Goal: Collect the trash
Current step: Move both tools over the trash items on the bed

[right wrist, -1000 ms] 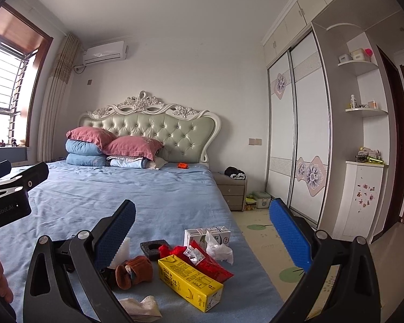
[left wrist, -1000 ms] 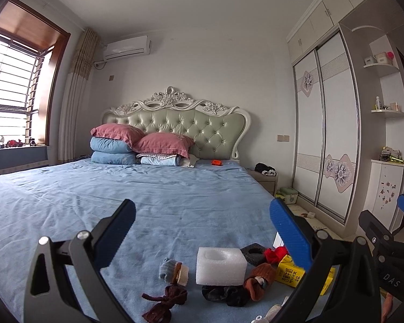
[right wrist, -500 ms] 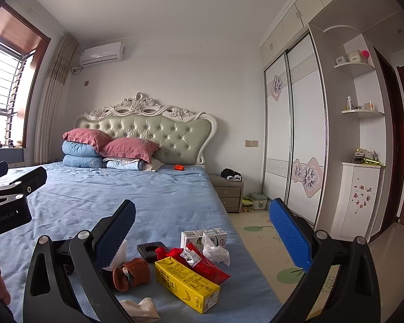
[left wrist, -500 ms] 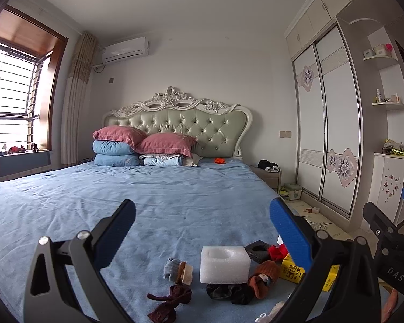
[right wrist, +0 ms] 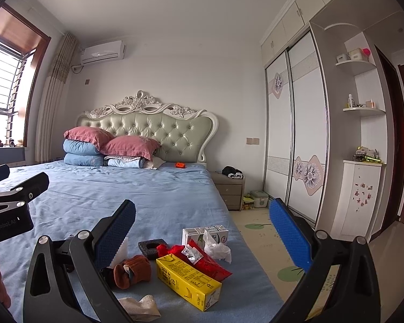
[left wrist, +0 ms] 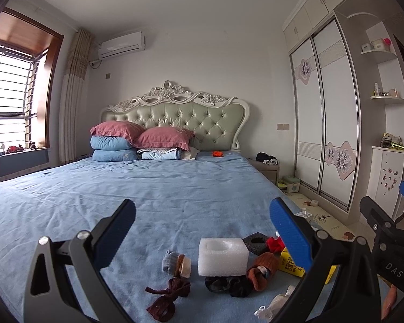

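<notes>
Both tongs stood wide and empty above the bed [left wrist: 175,188]. The left gripper [left wrist: 202,215] framed a white foam block [left wrist: 223,257] among socks [left wrist: 175,263]; only the right gripper [right wrist: 202,215] showed the yellow carton [right wrist: 187,280], red wrapper [right wrist: 210,263] and milk box [right wrist: 202,235] between its fingers.

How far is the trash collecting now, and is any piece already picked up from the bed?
Nothing looks collected yet. Both the left gripper and the right gripper hover with jaws wide open and hold nothing. The yellow carton, red wrapper, milk box, crumpled tissue and white foam block lie on the blue bed among socks. No bin is in view.
</notes>
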Demonstrator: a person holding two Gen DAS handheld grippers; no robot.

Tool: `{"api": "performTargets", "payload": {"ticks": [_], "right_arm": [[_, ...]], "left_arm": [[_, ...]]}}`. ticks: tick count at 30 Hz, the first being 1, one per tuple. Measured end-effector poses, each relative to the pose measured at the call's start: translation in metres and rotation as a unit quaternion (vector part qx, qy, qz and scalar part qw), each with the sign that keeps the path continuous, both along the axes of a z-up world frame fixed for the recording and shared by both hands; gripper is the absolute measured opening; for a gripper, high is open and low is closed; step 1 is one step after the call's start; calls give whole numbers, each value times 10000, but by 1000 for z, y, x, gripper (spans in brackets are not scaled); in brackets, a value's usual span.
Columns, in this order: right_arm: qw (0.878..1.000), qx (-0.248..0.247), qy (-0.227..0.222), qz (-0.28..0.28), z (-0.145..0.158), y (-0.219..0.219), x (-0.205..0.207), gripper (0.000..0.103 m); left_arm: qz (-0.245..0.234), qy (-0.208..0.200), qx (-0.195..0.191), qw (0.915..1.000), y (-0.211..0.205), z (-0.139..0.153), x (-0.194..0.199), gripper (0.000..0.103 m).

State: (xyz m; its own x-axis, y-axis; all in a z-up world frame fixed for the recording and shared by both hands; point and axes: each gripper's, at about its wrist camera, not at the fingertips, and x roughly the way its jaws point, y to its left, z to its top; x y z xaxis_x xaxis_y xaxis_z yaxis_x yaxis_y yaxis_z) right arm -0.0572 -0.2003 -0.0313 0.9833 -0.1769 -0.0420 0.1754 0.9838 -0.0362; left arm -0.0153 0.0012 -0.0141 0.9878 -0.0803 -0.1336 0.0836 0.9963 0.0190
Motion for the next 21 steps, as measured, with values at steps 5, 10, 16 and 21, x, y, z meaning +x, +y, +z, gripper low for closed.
{"api": "performTargets", "payload": {"ticks": [5,10,16,21], "right_arm": [[10000,14,38,21,-4,0,2,96],[9999,31,87,39,-7,2,4,96],[9998,46,191,62,-11,3,9,96],[9997,1,238,87,-13,6,10,96]], "left_arm": [[24,57,39,10000,1,-2,1,99],[91,133,18,9999,5,-6,3,99],[111,278,-6,9996,9,-10,8,99],[100,358,7,9993,11,-13,10,99]]}}
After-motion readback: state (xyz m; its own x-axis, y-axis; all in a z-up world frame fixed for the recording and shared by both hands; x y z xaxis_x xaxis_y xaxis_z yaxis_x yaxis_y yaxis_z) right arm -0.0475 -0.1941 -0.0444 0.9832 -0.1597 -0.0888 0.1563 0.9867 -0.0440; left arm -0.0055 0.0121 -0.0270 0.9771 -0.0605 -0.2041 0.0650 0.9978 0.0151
